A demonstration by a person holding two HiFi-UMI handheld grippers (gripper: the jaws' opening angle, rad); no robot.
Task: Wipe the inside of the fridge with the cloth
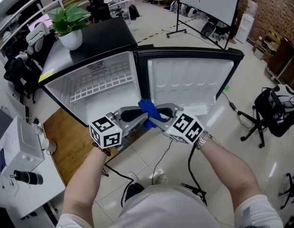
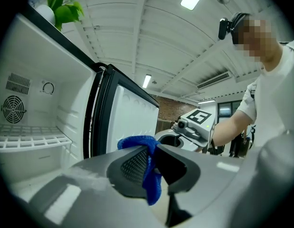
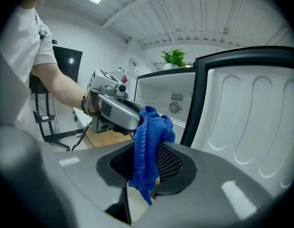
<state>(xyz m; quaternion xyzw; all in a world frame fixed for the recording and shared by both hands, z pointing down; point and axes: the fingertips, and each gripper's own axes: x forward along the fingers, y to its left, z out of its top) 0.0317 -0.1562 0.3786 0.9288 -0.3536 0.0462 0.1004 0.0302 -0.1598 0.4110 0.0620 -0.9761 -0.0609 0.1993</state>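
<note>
A small fridge (image 1: 92, 87) stands open, its door (image 1: 190, 80) swung to the right and a white wire shelf (image 1: 102, 85) inside. In front of it my two grippers meet around a blue cloth (image 1: 148, 109). My left gripper (image 1: 141, 117) reaches in from the left and is shut on the cloth (image 2: 151, 182), a thin fold pinched between its pads. Coming from the right, my right gripper (image 1: 155, 118) is also shut on the cloth (image 3: 148, 141), which bunches above its jaws and hangs below them. Each gripper shows in the other's view: the right gripper (image 2: 192, 127) and the left gripper (image 3: 113, 109).
A potted plant (image 1: 68, 25) stands on the fridge's black top. A white box (image 1: 18, 148) sits on a table at the left. A whiteboard on a stand (image 1: 209, 4) is behind the fridge, a black bag (image 1: 275, 110) at the right. Cables trail over the floor.
</note>
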